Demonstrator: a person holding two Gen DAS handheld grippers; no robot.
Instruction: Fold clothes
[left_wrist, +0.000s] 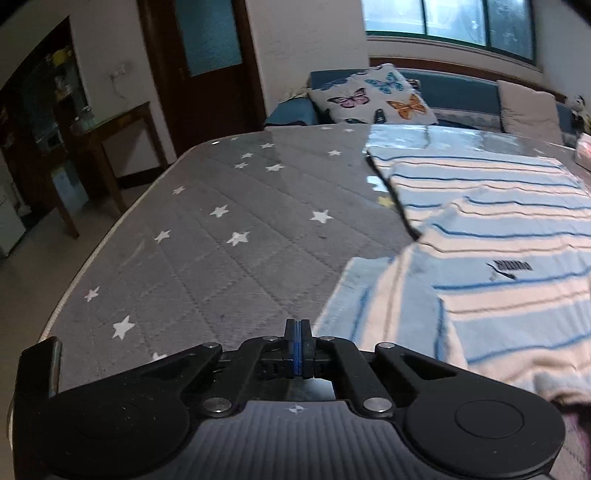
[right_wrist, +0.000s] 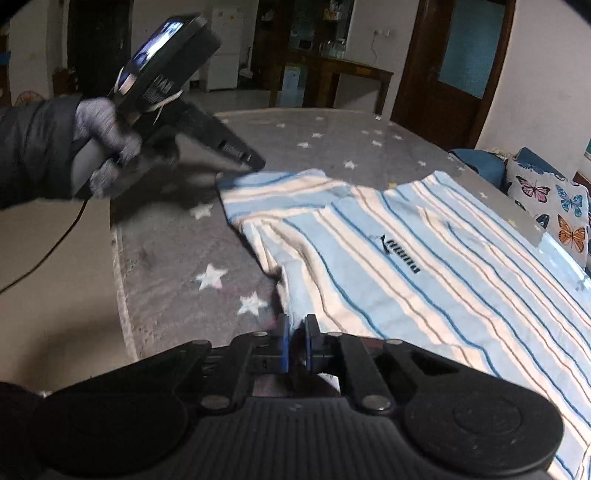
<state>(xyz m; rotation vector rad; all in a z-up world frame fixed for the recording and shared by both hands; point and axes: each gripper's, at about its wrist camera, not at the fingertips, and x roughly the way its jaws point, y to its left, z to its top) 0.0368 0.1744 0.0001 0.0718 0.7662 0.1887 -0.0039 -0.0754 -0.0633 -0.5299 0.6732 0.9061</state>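
— What's the biggest thing in front of you?

— The grey cover (left_wrist: 221, 258) with white stars. It fills most of both views.

— And the shirt?

— The shirt (left_wrist: 498, 229) lies spread flat on the cover, blue and white stripes, logo (right_wrist: 400, 254) facing up. It's to the right of my left tongs (left_wrist: 298, 332) and runs from the tips of my right tongs (right_wrist: 295, 332) off to the right. One sleeve (right_wrist: 273, 188) sticks out toward my left hand (right_wrist: 103, 136).

— How do your left tongs stand?

— Pressed together, the blue pads (left_wrist: 303, 350) face to face. From their own camera I see no cloth between them; the sleeve edge lies just to their right. From the right camera their tip sits right at the sleeve end, too blurred to say whether it touches.

— And the right?

— Nearly together, only a thin dark slit between the pads. The shirt's near edge comes right up to the tips. Whether any cloth is nipped in there I can't tell.
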